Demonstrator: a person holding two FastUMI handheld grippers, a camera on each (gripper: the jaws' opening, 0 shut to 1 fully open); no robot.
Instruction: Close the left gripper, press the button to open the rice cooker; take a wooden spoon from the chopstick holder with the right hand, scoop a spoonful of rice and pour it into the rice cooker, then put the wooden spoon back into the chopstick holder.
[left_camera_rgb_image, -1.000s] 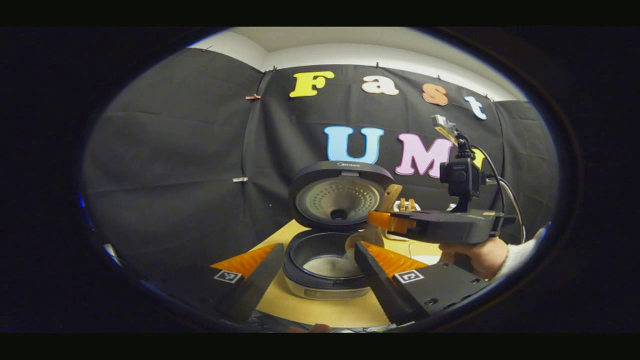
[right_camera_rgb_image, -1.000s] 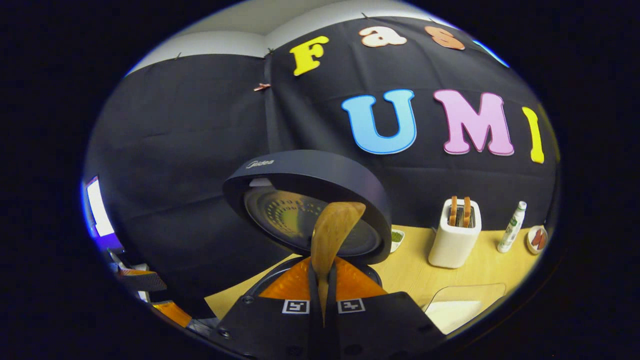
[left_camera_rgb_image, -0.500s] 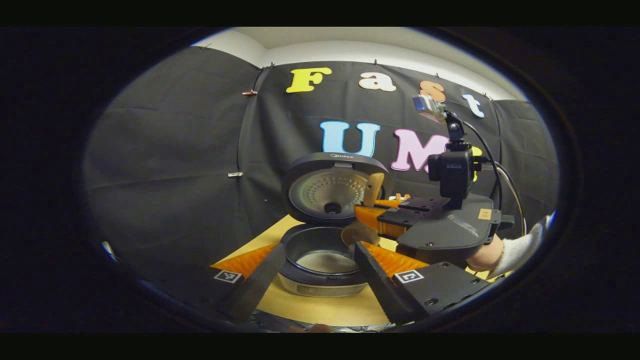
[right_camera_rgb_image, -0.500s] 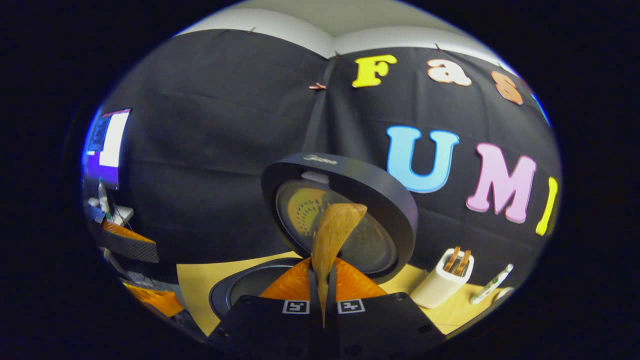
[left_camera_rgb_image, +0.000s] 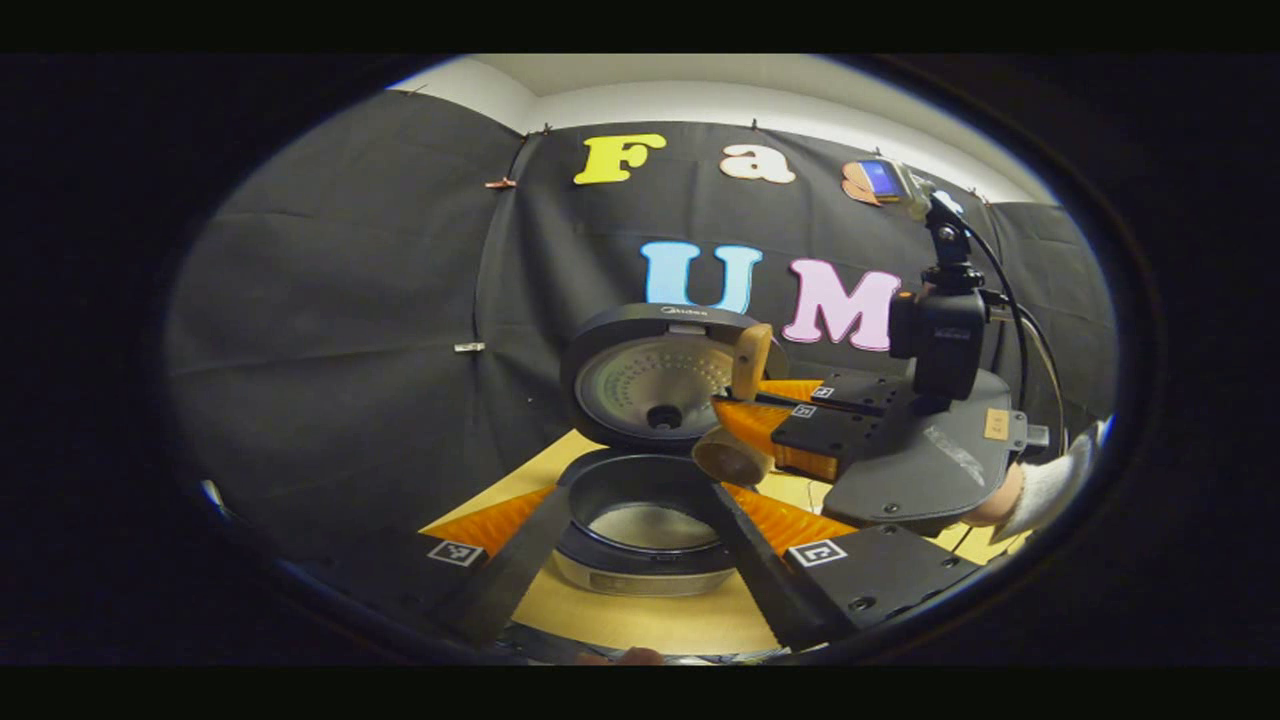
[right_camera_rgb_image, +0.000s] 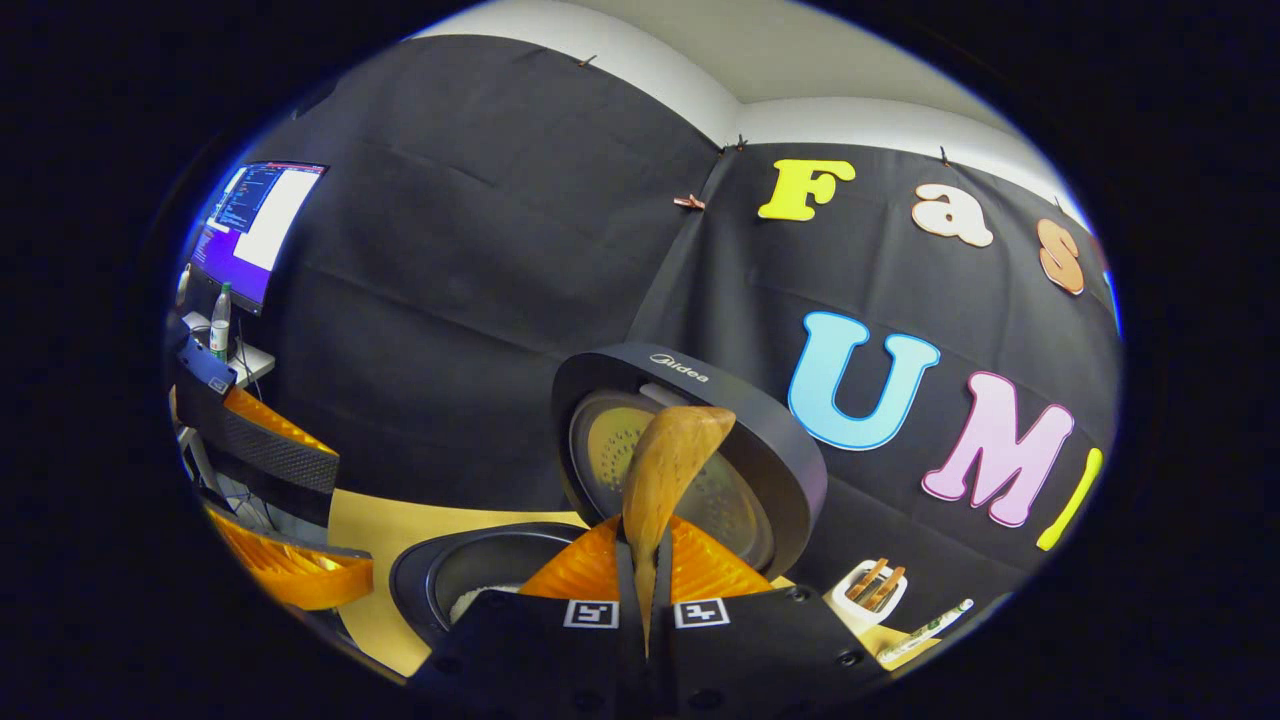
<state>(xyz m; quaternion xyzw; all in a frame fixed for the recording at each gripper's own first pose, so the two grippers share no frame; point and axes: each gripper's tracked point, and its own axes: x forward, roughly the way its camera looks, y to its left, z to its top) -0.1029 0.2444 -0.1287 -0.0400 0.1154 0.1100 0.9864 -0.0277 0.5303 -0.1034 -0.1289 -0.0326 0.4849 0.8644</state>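
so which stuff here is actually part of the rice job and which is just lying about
In the job:
rice cooker, lid up
wooden spoon
right gripper
left gripper

Lying about:
monitor
bottle

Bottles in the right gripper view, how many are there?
2: one bottle upright on the shelf beside the monitor, another bottle near the white holder. More may be hidden.

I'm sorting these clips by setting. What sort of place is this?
Likely a staged kitchen counter in a recording booth: an open rice cooker and a toaster on a wooden table, black cloth walls, and a monitor to the side.
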